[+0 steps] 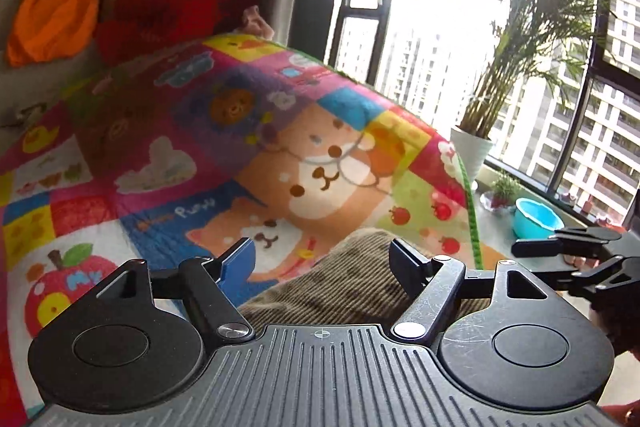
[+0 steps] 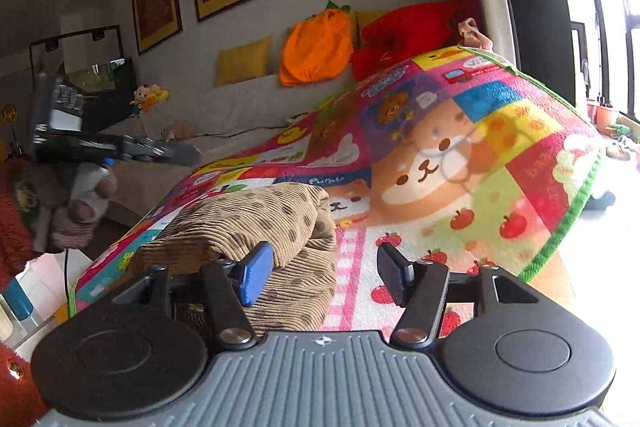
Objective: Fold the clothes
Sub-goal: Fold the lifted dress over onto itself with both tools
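Left hand-held gripper [image 1: 322, 261] open above brown corduroy garment [image 1: 352, 279]

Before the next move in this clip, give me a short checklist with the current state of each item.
1. Left tongs open: ok, fingers spread wide, nothing between them.
2. Right tongs open: ok, fingers apart and empty.
3. Brown corduroy garment on the cartoon mat: ok, it lies bunched in a thick pile.
4. Garment fold finished: cannot tell, layers overlap and edges are hidden.
5. Free mat beside the garment: ok, bare mat shows to its right in the right wrist view.
6. Tongs clear of each other: ok, the right tongs sit off to the side in the left wrist view.
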Demonstrator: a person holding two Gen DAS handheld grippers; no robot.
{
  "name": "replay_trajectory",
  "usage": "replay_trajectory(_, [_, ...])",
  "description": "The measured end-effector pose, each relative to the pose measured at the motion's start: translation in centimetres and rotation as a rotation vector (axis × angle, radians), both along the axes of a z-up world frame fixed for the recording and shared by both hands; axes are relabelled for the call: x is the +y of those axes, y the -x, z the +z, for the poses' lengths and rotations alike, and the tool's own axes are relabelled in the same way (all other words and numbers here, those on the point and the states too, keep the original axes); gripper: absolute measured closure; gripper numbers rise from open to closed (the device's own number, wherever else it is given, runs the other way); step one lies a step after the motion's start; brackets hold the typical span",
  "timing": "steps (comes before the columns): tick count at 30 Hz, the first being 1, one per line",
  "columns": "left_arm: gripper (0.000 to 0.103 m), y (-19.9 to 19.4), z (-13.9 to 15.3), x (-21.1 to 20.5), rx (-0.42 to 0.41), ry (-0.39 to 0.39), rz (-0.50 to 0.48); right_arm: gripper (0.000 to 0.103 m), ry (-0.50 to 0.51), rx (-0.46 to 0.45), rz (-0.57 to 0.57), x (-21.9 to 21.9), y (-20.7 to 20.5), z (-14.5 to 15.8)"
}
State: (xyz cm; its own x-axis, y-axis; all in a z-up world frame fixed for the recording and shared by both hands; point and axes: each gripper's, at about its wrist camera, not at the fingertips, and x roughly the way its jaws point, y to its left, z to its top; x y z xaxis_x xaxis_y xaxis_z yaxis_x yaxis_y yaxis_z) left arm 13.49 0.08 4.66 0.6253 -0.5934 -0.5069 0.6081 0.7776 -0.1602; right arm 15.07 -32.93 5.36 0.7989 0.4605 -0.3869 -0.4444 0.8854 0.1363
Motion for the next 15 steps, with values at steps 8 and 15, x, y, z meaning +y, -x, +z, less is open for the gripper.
replay_trajectory(8, [0.029,5.4,-4.2,-3.4,0.054,-0.103,-0.085,0.037,-0.023,-0.049,-0.020,0.1,0.1,1.6])
replay_trajectory(15, [0.026,7.5,-4.6,-2.8,0.061,-0.105,-0.093,0.033,0.171,0.022,0.015,5.2,-2.4,-2.0])
